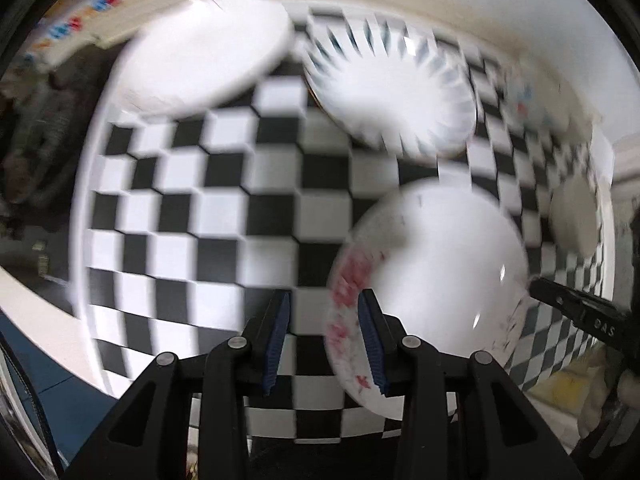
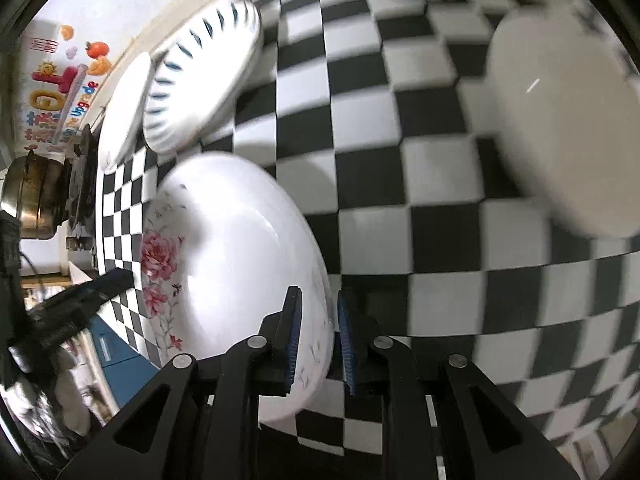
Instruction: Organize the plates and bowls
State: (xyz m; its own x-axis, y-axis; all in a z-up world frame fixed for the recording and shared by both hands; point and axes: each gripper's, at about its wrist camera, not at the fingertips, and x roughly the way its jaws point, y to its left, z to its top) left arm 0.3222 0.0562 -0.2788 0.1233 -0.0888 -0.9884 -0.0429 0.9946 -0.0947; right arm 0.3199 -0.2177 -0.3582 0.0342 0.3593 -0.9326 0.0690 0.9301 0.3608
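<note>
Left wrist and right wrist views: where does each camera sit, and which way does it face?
Left wrist: on the left gripper, facing the checkered cloth; its open fingers show, beside the floral plate.
Right wrist: on the right gripper, fingers astride the floral plate's rim.
Shared: floral plate, blue-striped plate, cloth; each sees the other gripper.

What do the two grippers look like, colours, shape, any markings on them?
Both look alike. The left gripper and right gripper are black linkage frames with triangular cut-outs and round silver pivot pins. Each finger carries a blue ribbed pad. Seen from the left wrist view, the right gripper's black finger bears small white lettering, too blurred to read fully. No cables or sleeves show clearly.
</note>
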